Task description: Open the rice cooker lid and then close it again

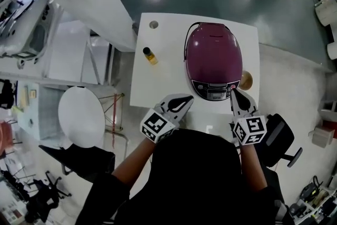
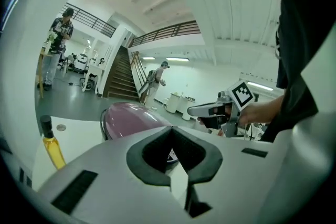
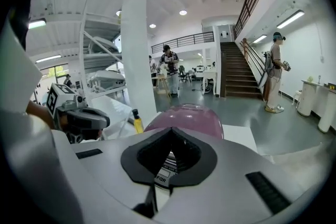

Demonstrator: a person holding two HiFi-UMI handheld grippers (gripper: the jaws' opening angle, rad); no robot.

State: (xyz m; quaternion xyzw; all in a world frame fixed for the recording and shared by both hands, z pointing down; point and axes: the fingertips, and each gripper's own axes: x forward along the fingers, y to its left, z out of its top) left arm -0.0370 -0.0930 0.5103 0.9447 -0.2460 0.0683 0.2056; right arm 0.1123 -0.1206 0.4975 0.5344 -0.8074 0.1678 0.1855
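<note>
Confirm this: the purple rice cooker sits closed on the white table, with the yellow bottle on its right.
One thing is wrong: the head view shows the yellow bottle on the left of the purple rice cooker, not its right. The cooker does sit closed on the white table.

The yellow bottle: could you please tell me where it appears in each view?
Head view: yellow bottle, upper middle, slightly left.
Left gripper view: bottle lower left, near the edge.
Right gripper view: bottle left of centre.
Shared landmark: purple rice cooker, to its right in all three.
</note>
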